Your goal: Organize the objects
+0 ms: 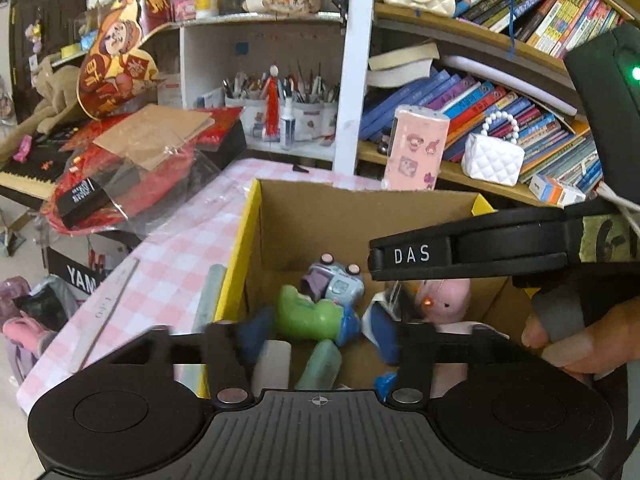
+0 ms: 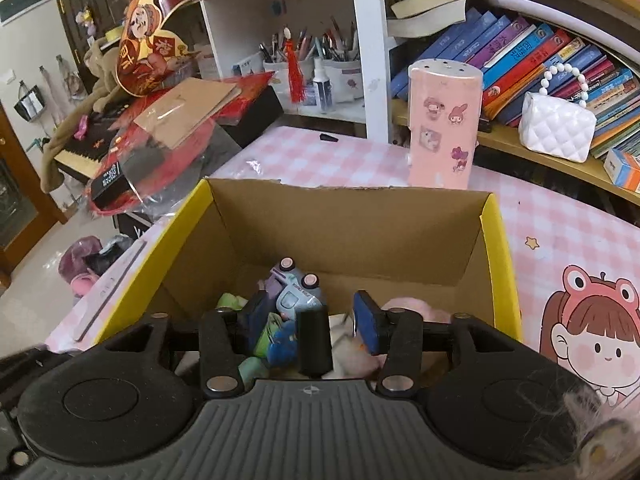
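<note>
An open cardboard box [image 2: 352,224] with yellow outer walls stands on the pink checked table. In it lie a pale blue toy car [image 2: 296,292], a green soft toy [image 1: 308,316] and a pink plush [image 1: 444,300]. My left gripper [image 1: 318,332] hangs over the box's near side, open, with the green toy below the gap and no pad touching it. My right gripper [image 2: 312,322] is open over the box too. A short black cylinder [image 2: 315,344] sits upright between its blue pads [image 2: 368,324], apart from both. The left wrist view shows the right gripper [image 1: 384,258] from the side.
A pink stickered container [image 2: 444,124] stands just behind the box. A grey ruler [image 1: 104,316] lies along the table's left edge. Bookshelves with a white quilted bag [image 2: 556,128] rise behind, and a cluttered keyboard [image 2: 80,148] sits to the left. A hand [image 1: 572,344] grips the right tool.
</note>
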